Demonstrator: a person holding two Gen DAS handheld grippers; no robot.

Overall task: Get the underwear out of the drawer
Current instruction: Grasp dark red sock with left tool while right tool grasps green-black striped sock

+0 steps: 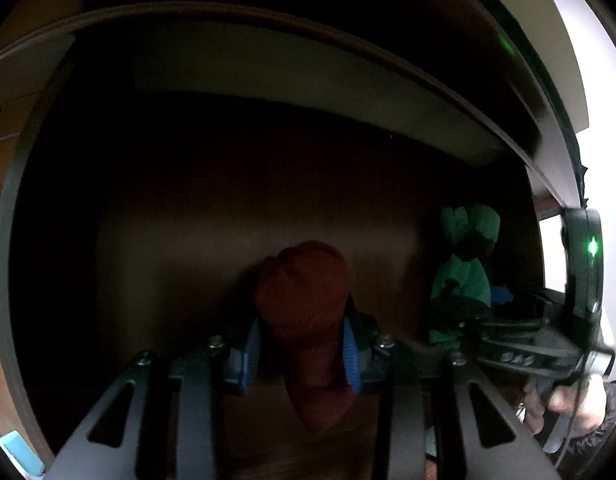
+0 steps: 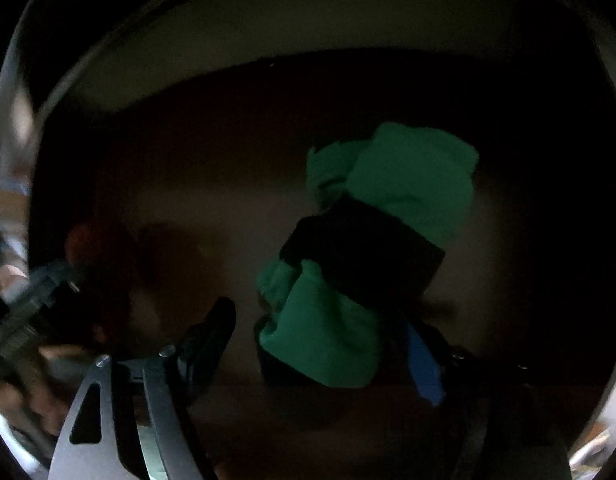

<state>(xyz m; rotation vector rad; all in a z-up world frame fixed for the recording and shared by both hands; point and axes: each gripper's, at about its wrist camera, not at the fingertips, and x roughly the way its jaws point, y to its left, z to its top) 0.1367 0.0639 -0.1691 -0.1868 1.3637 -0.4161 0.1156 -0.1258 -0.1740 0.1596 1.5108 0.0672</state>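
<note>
Drawer fills both views, dark and brown inside, with a pale back wall at its far edge. A rolled red underwear sits near the middle of the drawer floor, closer to the front edge. The left gripper pinches this red roll, and its blue pads press on both sides of the cloth. The top of the roll sticks out past the fingertips toward the back wall, and the rest hangs down between the black fingers. A rolled green underwear with a dark band around its middle lies near the right side of the drawer. In the left wrist view the green roll is to the right of the red one, and the two are apart. The right gripper points down at the green roll with its jaws spread wide. The green roll lies between them. One dark finger stands clear of the cloth on the left. The blue pad is just beside the roll on the right, and it is too dark to tell if it touches. A hand holds the right gripper's handle at the right edge of the drawer. The right wrist view is blurry, and the red roll shows dimly at its left.
</note>
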